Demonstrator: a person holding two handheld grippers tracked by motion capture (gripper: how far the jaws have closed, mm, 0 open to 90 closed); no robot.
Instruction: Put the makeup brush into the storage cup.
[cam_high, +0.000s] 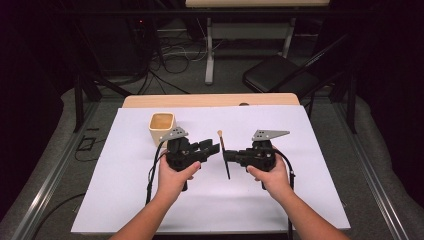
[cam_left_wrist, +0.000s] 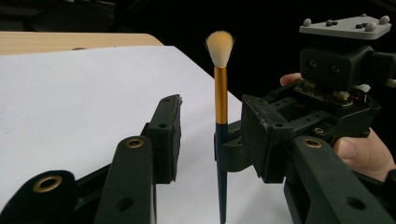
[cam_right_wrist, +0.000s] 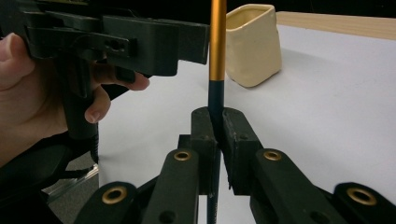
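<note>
Two grippers, one brush, one cup, one white sheet on the counter (cam_high: 150, 101). The right gripper (cam_high: 226, 156) was clamped on the brush (cam_high: 223, 154), jaws closed together on the dark lower handle; in the right gripper view the handle ran up between the jaws w/ the gold ferrule just above them. Brush stood roughly upright near the sheet's centre, pale bristle tip at top, dark end pointing down toward the white sheet (cam_high: 310, 190). The left gripper (cam_high: 216, 148) sat just left of the brush, jaws apart & holding nothing; in the left gripper view the brush (cam_left_wrist: 221, 116) stood beyond the gap between its jaws, gripped by the right gripper (cam_left_wrist: 224, 154). One cream cup (cam_high: 162, 128), squarish, stood on the sheet at far left, near the left gripper, well apart from the brush. Two hands: left hand (cam_high: 175, 175), right hand (cam_high: 272, 172), one per gripper.
</note>
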